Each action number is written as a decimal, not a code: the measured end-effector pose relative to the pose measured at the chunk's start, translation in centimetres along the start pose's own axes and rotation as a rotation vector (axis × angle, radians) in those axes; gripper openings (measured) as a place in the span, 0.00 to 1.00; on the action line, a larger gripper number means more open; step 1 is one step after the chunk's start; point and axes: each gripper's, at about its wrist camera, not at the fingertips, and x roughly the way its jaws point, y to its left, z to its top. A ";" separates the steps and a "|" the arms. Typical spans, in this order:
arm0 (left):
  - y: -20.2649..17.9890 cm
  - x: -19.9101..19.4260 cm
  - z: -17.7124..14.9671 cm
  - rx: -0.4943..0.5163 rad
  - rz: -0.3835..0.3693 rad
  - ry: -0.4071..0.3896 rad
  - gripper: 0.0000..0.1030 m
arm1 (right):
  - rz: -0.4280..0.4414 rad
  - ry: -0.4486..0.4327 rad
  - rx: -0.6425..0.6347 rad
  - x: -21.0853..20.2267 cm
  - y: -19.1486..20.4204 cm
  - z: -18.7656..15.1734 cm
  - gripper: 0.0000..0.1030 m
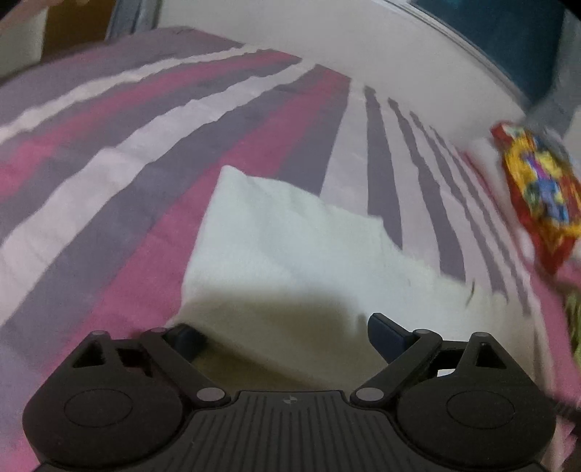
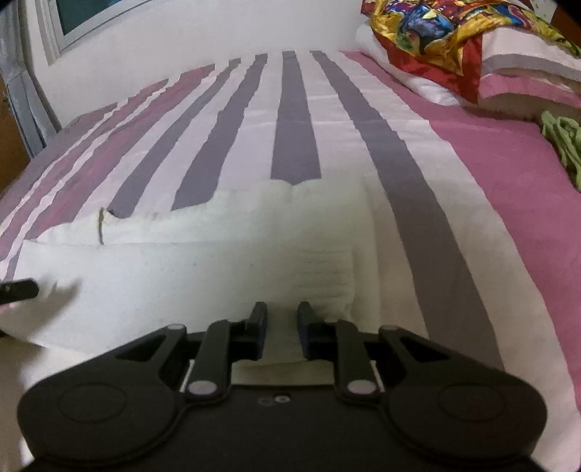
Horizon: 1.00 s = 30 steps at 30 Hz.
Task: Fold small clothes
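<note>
While the white cloth [image 2: 203, 261] lies folded on the striped bed [image 2: 490, 174], long axis running left to right across our right view, we see the right hand-held gripper [image 2: 281, 336] narrowly parted over its near edge, gripping nothing. Our left hand-held gripper [image 1: 287, 336] gapes wide above it. Only the right view shows a green rag [image 2: 561, 141] beside the bright scarf [image 2: 432, 32].

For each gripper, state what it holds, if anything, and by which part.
Nothing is held. The left gripper stands wide open over the white garment. The right gripper has a narrow gap, pads clear of the cloth.
</note>
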 end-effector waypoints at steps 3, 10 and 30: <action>0.6 -1.6 -0.9 -0.020 0.010 -0.007 0.90 | 0.023 -0.035 0.017 -1.9 -0.2 0.1 0.22; 1.3 -5.0 -1.8 -0.084 -0.016 0.022 0.90 | 0.032 -0.014 0.018 -3.6 0.1 -1.0 0.26; 1.7 -17.2 -14.8 -0.014 -0.029 0.111 0.90 | 0.173 0.049 -0.052 -17.9 2.7 -13.7 0.36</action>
